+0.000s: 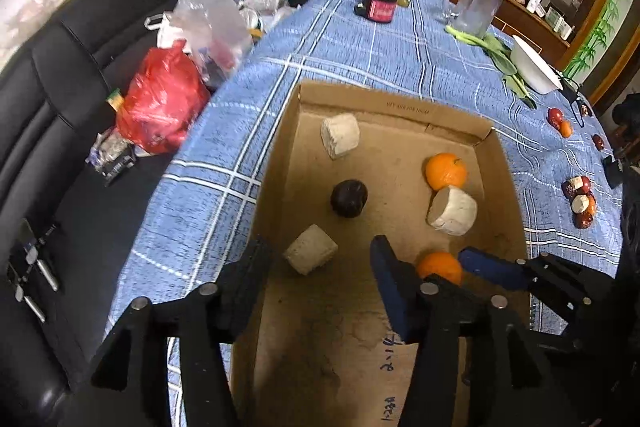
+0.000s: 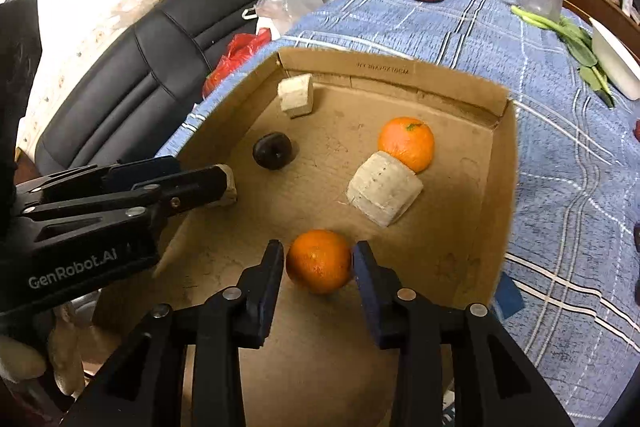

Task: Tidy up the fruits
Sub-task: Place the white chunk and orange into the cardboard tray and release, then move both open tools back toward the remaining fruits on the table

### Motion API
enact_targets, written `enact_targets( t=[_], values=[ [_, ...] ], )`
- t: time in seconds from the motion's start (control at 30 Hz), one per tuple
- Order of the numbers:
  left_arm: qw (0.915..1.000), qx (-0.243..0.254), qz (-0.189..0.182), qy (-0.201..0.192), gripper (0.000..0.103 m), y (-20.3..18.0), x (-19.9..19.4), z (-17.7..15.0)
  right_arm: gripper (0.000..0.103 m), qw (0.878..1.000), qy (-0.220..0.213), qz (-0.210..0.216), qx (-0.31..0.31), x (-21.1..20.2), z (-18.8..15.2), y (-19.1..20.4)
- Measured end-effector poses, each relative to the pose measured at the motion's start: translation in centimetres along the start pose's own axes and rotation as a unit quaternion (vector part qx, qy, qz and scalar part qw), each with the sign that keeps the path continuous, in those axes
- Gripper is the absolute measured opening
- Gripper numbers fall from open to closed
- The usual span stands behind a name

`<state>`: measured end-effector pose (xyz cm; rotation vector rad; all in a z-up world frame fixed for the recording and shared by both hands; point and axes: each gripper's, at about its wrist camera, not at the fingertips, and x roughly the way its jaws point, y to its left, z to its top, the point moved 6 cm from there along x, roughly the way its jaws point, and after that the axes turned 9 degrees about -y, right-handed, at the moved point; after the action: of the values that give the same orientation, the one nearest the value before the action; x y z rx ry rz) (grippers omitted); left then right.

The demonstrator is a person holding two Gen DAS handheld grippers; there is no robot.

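Box (image 2: 496, 187): an open cardboard tray on the blue checked tablecloth (image 2: 560, 131); both grippers reach into it.
Right gripper (image 2: 319, 261): at 6 o'clock in its own view, its 2 fingers flank an orange (image 2: 319, 261) and sit at its sides; it looks gripped, just above the box floor.
Left gripper (image 1: 320, 267): spread wide and holding nothing, over a pale block (image 1: 311, 254) near the box's left wall.
Second orange (image 2: 407, 143): at 1 o'clock from the held one, touching a second pale block (image 2: 384, 189).
Dark fruit (image 2: 273, 150): alone at 11 o'clock, mid-floor.
Third block (image 2: 296, 95): in the far left corner.
Loose fruit (image 1: 578, 195): small red and orange pieces on the cloth at 3 o'clock in the left view, well apart from the box.
Sofa (image 1: 60, 87): black, at 9 o'clock, with a red bag (image 1: 160, 107) on it.
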<state>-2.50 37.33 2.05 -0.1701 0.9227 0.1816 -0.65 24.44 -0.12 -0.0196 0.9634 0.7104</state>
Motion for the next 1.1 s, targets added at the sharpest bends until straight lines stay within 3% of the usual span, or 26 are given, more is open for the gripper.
enact_targets(
  t=[0.07, 0.17, 0.63, 1.1],
  values=[
    [0.9998, 0.008, 0.018, -0.009, 0.067, -0.6, -0.9, 0.3, 0.046, 1.000, -0.011, 0.001, 0.004, -1.0, 0.2, -0.2],
    [0.9992, 0.019, 0.026, -0.023, 0.073, -1.6, -2.2, 0.8, 0.048, 1.000, -0.025, 0.001, 0.017, -2.6, 0.4, -0.9],
    [0.9866, 0.121, 0.062, -0.091, 0.073, -10.7, -8.1, 1.2, 0.052, 0.990, -0.081, -0.027, 0.110, -11.6, -2.0, -9.4],
    [0.9778, 0.171, 0.035, -0.116, 0.073, -19.9, -10.9, -0.4, 0.056, 0.982, -0.110, -0.060, 0.139, -18.5, -4.9, -15.8]
  ],
)
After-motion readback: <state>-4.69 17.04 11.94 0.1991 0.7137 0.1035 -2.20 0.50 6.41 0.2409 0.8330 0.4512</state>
